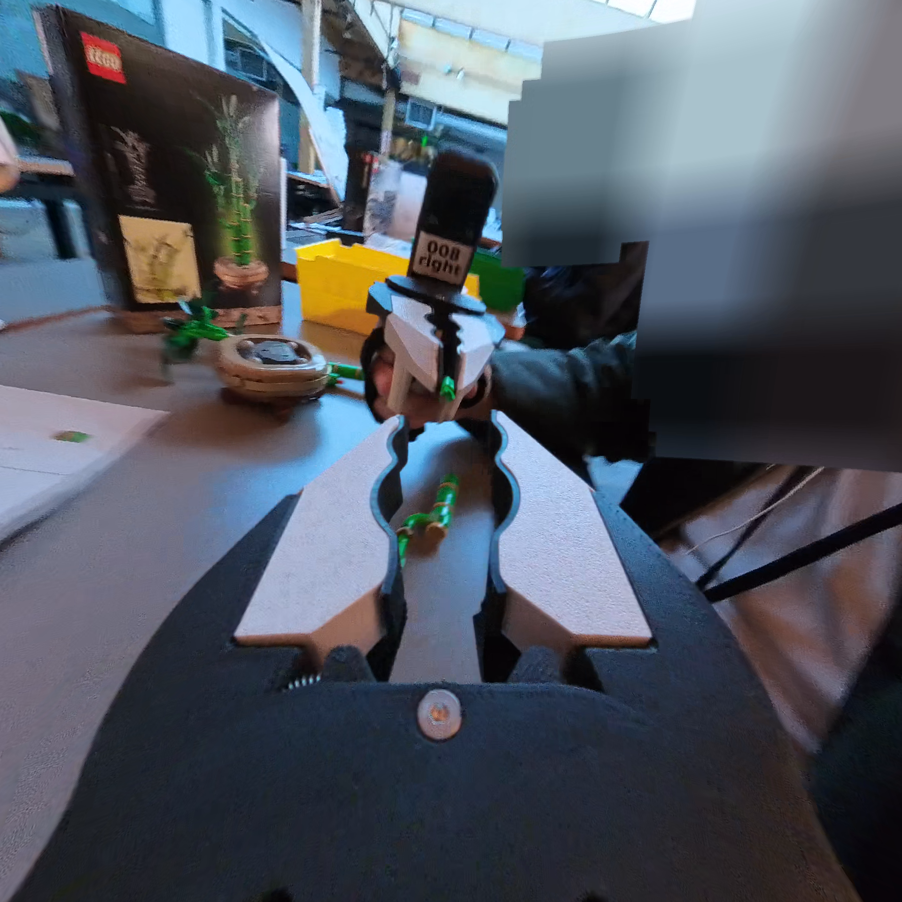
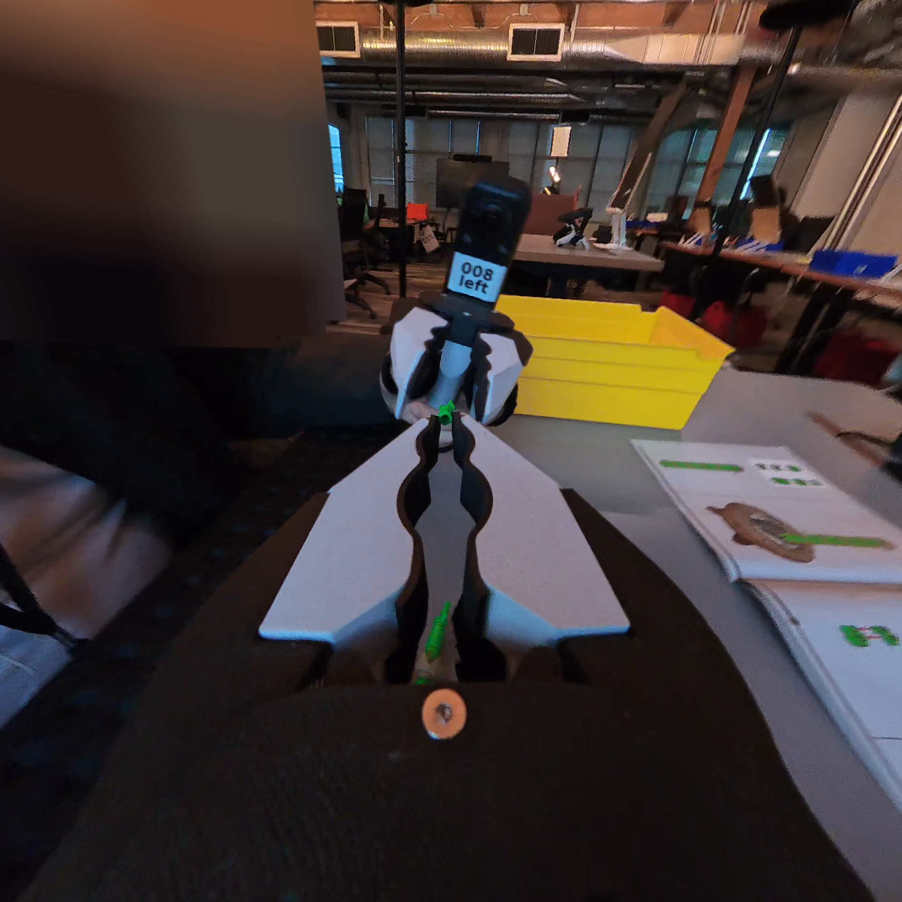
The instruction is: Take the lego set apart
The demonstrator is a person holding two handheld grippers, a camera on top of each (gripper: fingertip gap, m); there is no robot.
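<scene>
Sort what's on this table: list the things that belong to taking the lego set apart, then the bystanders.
In the job:
- small green piece pinched by the right hand-held gripper
- bamboo stalk lying below the open left hand-held gripper
- round pot base

Just lying about:
- yellow bin
- set box
- open booklet

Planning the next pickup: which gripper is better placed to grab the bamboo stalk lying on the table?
Left, probably. The left gripper is open and empty, with the bamboo stalk below its fingers. The right gripper already pinches a small green piece.
</scene>
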